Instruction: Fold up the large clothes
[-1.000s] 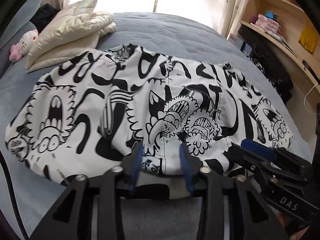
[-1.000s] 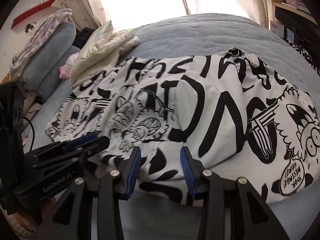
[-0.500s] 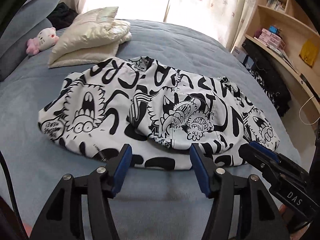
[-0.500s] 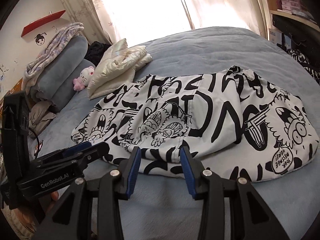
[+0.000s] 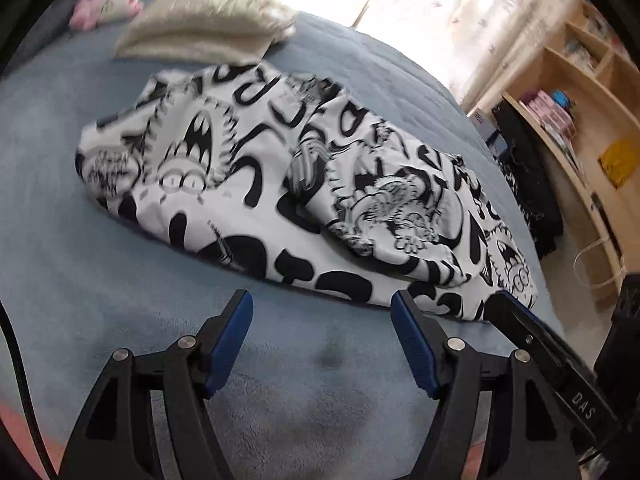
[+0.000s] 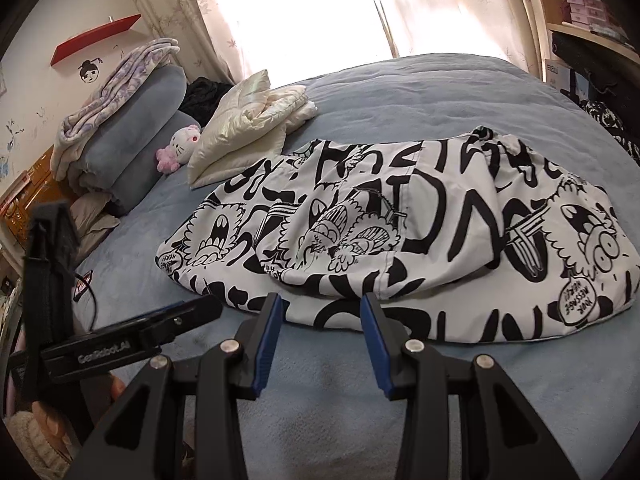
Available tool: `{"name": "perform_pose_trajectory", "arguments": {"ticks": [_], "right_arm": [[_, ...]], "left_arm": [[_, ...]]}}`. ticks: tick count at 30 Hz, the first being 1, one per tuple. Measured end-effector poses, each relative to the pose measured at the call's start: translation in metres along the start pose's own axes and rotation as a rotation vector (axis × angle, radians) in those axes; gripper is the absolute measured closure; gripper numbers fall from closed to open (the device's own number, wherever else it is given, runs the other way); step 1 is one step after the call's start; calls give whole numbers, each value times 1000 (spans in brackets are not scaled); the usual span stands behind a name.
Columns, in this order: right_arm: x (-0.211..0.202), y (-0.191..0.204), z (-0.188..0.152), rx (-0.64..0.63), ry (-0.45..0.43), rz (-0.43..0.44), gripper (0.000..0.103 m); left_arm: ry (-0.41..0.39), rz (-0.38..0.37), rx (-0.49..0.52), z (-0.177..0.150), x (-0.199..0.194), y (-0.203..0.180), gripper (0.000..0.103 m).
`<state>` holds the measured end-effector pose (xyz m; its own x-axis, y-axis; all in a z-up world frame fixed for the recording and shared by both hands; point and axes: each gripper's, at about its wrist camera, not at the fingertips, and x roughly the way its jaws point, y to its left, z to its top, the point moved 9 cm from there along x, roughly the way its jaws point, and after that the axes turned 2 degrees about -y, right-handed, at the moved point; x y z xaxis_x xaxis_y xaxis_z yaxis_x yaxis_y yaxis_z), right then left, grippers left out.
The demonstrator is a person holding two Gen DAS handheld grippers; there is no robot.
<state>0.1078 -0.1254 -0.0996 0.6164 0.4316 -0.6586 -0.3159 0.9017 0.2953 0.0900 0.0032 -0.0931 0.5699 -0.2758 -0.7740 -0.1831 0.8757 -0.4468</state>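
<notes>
On the bed (image 6: 400, 92) lies one printed garment (image 6: 400, 232); left tongs (image 5: 322, 308) opening, right tongs (image 6: 322, 308) spread, both empty.

Right gripper (image 5: 560, 364) reads "DAS", left gripper (image 6: 132, 344) "GenRobot.AI" (white lettering)

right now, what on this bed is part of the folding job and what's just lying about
Part of the job:
- black and white printed garment, spread on the blue bed
- left tongs, opening, nothing between them
- right tongs, open over the bedcover, not gripping

Just lying about:
- cream folded quilt
- pink and white plush toy
- rolled grey blanket
</notes>
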Motion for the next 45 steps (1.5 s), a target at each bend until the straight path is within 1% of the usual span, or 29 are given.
{"name": "perform_pose_trajectory", "arguments": {"ticks": [3,7,12,17,19,21,22,23,24,25,26,27,28,30,31,33,35,37,39,40,42,43,45], "right_arm": [[6,2,0,-10,4,1,62],[18,2,1,-21,18,0,62],[36,-3,6,-17,34,4,62],[56,-8,24,-9,30,7,62],[66,-11,34,-9,26,-3,62],[76,-16,46,-13,7,-38,63],[81,-18,50,-14,1,-47,64],[86,-21,53,-15,-1,-57,69],[95,-24,55,-15,8,-73,73],[102,-27,55,-13,18,-80,75],[110,-31,53,-7,34,-91,78],[118,-36,49,0,54,-106,80],[125,-40,44,8,74,-112,80],[136,-46,34,29,107,-103,80],[137,-47,33,36,111,-96,80],[138,-47,30,42,116,-85,80],[138,-48,28,45,120,-73,80],[136,-50,24,66,119,-47,80],[134,-53,21,99,118,-10,80],[132,-55,21,112,119,5,80],[129,-56,20,135,128,36,80],[127,-57,19,145,137,56,80],[120,-58,17,159,158,99,80]], "left_arm": [[25,-39,-85,0,16,17,33],[28,-70,-169,6,33,37,33],[0,-78,-232,30,59,59,33],[-21,-85,-296,62,84,73,33],[-41,-81,-319,74,91,78,33],[-62,-70,-324,83,95,79,34],[-81,-57,-323,88,95,82,40],[-99,-37,-318,91,95,82,46],[-118,-7,-303,93,94,83,57],[-129,7,-296,94,92,84,67],[-153,13,-285,97,88,82,71],[-183,22,-266,100,83,79,80],[-207,34,-240,104,78,76,85],[-245,69,-175,112,69,66,89],[-271,95,-129,116,63,58,91],[-335,138,-30,126,50,28,92],[-377,141,42,134,39,3,92],[-411,124,128,138,25,-30,93],[-425,108,198,142,23,-62,93],[-432,93,245,145,22,-85,93],[-432,74,308,143,24,-116,93],[-426,69,362,141,29,-140,93],[-422,66,435,136,36,-174,93]]}}
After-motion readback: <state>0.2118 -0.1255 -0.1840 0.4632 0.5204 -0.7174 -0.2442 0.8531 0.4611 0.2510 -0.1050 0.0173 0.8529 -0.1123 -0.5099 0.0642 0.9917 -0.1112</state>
